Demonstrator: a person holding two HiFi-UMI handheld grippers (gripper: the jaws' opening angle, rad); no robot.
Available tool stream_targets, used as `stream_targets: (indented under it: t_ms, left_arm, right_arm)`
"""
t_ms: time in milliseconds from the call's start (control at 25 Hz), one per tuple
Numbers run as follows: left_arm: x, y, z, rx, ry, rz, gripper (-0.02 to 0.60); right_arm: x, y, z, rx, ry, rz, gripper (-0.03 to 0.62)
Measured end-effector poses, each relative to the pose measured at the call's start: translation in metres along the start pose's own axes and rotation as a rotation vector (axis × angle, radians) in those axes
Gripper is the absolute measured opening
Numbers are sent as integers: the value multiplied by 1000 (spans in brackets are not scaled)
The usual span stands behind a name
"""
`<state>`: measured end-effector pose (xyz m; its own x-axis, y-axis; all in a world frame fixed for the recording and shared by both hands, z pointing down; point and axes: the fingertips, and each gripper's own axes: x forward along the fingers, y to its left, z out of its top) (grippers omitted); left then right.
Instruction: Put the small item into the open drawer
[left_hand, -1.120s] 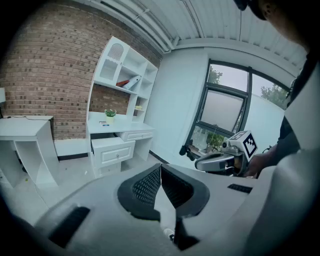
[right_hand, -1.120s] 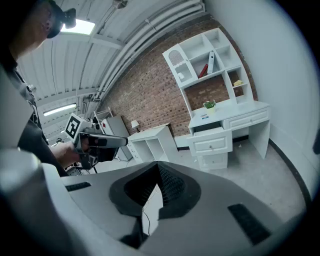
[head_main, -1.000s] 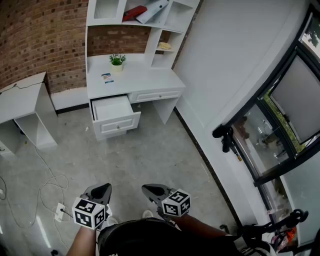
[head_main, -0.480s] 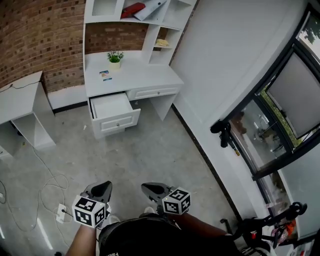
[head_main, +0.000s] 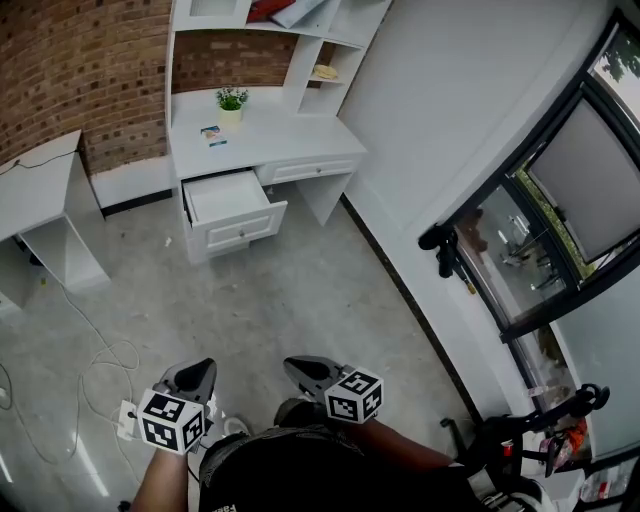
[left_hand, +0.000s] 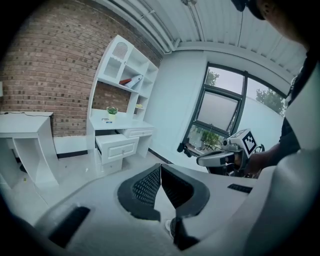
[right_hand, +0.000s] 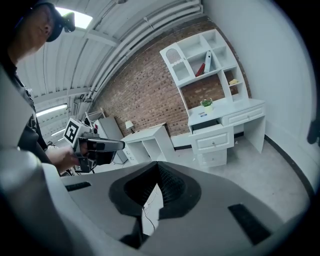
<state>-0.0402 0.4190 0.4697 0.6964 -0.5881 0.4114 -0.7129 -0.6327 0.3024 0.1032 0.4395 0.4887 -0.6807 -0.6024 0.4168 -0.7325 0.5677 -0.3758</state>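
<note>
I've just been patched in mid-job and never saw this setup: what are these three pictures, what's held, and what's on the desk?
No robot: a person holds a two-jaw gripper in each hand. The head view looks down from the person's head at the left gripper and right gripper, both with jaws together, holding nothing. The other two views ride on each gripper, looking along its jaws. Farther off stands a white desk with its drawer open; on the desktop sit a small card and a potted plant.
</note>
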Motion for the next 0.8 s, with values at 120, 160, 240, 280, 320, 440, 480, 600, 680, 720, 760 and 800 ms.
stream_targets:
  t_ms: [120,160,240,280,320,440,480,600,680,720,760,800]
  left_arm:
    - [-6,8,-10,-9,13,-4,18]
    - [-7,10,-10,-12,12,-7,18]
    - [-7,11,-8,-14,3,-15,18]
    - [-6,11,-6,-12,-1,-19,18]
    - [-4,12,-4,-10,-3,-22,18]
    - [4,19,-3,-17,3,-21,18]
    - [7,22,-3,-21,6,-18,18]
    - [20,30,1,-33,13,-4,18]
    - [30,36,8,-37,13,6,18]
    - [36,40,12,-37,14,11,18]
    - [42,44,16,-36,17,17,18]
    - [48,48,21,-34,20,24,18]
  right_arm:
    - [3,4,-5,14,5,-19,6]
    - [4,5,-7,20,9,-23,5]
    - [7,5,-8,28,14,-28,5]
    - [8,4,-7,29,16,-30,5]
    - [11,2,-5,30,16,-32,5]
    - [20,-4,2,27,14,-27,6]
    - [22,-7,5,24,12,-24,6]
    - [31,-25,14,25,8,-24,5]
    - [39,-41,22,37,5,-28,5]
    - [44,-49,27,41,2,-26,6]
    - [50,-56,34,42,-1,-22,5]
    - [56,-63,42,40,-5,-15,5]
